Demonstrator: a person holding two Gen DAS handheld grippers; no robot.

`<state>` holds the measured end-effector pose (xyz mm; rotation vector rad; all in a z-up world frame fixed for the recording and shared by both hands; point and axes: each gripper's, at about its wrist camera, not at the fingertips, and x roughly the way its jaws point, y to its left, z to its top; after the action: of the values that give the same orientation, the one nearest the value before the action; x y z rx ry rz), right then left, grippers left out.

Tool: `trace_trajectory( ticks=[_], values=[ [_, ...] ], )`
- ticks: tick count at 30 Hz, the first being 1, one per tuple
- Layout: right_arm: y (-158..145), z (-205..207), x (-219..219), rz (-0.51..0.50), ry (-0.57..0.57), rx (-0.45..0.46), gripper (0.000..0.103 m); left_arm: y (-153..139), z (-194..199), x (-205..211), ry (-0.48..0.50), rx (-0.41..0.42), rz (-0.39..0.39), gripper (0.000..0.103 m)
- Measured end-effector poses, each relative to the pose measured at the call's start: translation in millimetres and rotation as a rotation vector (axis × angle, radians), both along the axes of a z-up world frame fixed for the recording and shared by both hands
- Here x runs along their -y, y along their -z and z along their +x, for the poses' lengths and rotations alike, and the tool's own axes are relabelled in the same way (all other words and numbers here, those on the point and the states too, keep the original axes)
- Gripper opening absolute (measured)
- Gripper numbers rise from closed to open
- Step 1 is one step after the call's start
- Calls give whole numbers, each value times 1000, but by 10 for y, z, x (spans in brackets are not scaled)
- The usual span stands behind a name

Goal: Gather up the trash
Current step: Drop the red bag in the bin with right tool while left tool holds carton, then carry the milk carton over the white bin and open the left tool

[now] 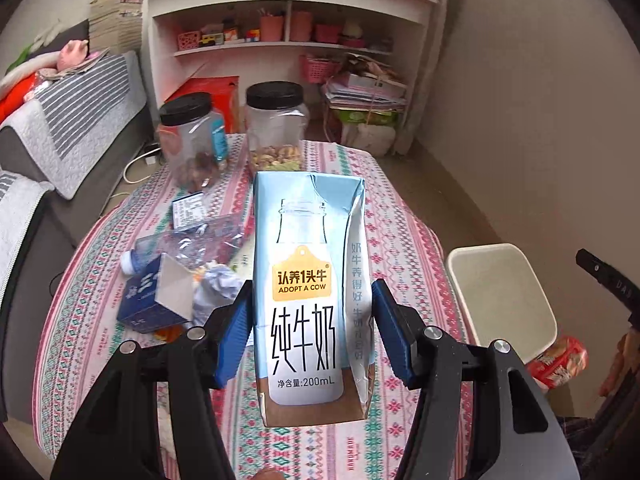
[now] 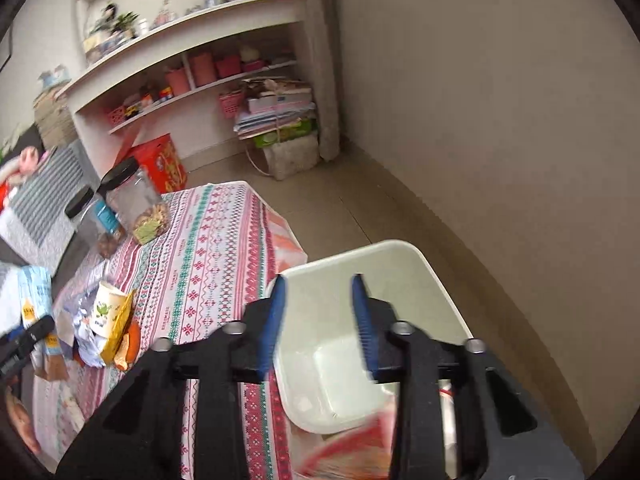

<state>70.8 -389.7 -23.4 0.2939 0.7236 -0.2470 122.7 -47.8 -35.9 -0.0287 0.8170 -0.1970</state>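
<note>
A: While the left gripper (image 1: 312,328) sits low-centre of its own view, what's btwn the blue pads?

B: Milk carton (image 1: 310,292), light blue w/ a bottle graphic, upright. Both pads press its sides, so it's clamped, carried above the patterned tablecloth (image 1: 400,232).

A: Rest of the trash?

B: Left-centre of that frame: navy box (image 1: 154,300) tipped on its side, crumpled clear plastic (image 1: 204,240), a small bottle w/ white cap (image 1: 132,260), all bunched together on the cloth. Two black-lidded jars (image 1: 276,124) stand farther back, upper centre.

A: Bin?

B: White bin (image 1: 500,300), right side of the frame, on the floor just beside the table edge. A red wrapper (image 1: 560,360) shows at its lower right corner.

A: Right gripper (image 2: 319,320)?

B: Low-centre in the right wrist view, jaws partly apart, nothing btwn them. It hangs over the bin's (image 2: 420,264) open mouth. A blurred red-and-white wrapper (image 2: 352,452) is at the bottom edge below the fingers; can't tell if it's in the bin or beside it.

A: Carton visible from that side?

B: Yes, far left edge, blurred, above the table.
</note>
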Motion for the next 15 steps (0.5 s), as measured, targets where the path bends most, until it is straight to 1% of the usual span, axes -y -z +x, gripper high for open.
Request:
trace_trajectory(
  ticks=[1, 4, 6, 7, 9, 11, 14, 15],
  values=[
    [7, -27, 112, 28, 16, 0, 51, 15, -9, 38, 9, -2, 1, 58],
    [-4, -149, 303, 58, 61, 19, 56, 47, -11, 172, 43, -9, 8, 58],
    [-48, -239, 440, 94, 97, 50, 61, 33, -25, 262, 73, -4, 3, 58],
    [-85, -307, 523, 117, 119, 73, 65, 19, -36, 314, 89, 1, -3, 58],
    [-147, -402, 639, 150, 151, 111, 69, 5, -60, 464, 128, 3, -21, 58],
    [-217, -516, 738, 172, 179, 151, 77, 22, -75, 645, 164, -7, -29, 58],
    [-277, -660, 821, 185, 204, 192, 85, 102, -108, 923, 213, -28, -20, 58],
    [-279, -694, 834, 192, 207, 198, 85, 131, -110, 1015, 228, -34, -11, 58]
  ],
)
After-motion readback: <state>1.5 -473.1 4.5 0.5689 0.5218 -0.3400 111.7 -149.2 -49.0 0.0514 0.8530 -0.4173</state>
